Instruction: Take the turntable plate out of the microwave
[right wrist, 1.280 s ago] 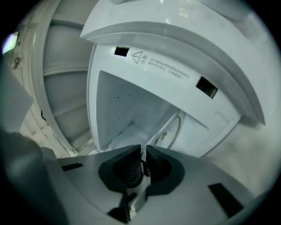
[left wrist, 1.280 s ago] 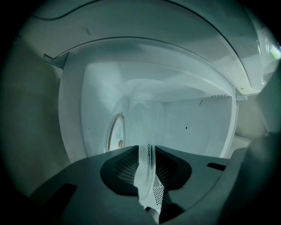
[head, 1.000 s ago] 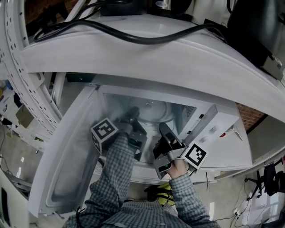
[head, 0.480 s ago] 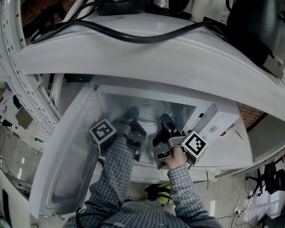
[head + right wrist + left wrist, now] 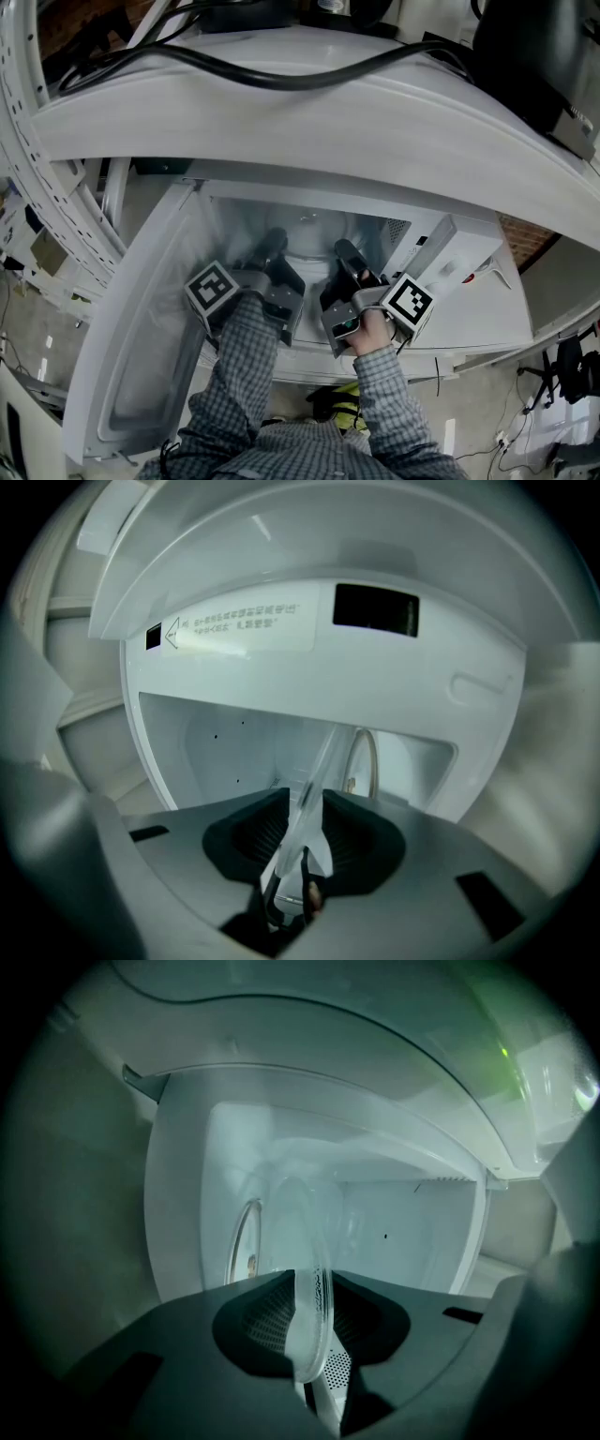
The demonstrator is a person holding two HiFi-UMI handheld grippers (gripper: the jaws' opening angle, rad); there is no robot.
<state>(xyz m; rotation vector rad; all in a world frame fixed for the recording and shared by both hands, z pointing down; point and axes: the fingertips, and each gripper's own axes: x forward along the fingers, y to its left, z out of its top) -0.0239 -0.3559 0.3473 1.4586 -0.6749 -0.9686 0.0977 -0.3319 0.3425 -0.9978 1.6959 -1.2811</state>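
Note:
The clear glass turntable plate (image 5: 314, 234) is inside the white microwave's cavity (image 5: 375, 230), and both grippers reach in to it. My left gripper (image 5: 274, 246) grips the plate's left rim. In the left gripper view the glass edge (image 5: 305, 1241) stands on end between the dark pads (image 5: 267, 1312), and the left gripper (image 5: 312, 1321) is shut on it. My right gripper (image 5: 345, 255) holds the right rim. In the right gripper view the plate's thin edge (image 5: 328, 757) runs up between the pads, with the right gripper (image 5: 305, 834) shut on it.
The microwave door (image 5: 141, 356) hangs open at the left. Its control panel (image 5: 450, 267) is at the right of the opening. A black cable (image 5: 262, 70) lies across the microwave's top. A white perforated rack post (image 5: 37, 141) stands at the far left.
The right gripper has gone a little further into the cavity and up to the plate's rim. The left gripper's marker cube has shifted slightly down and left.

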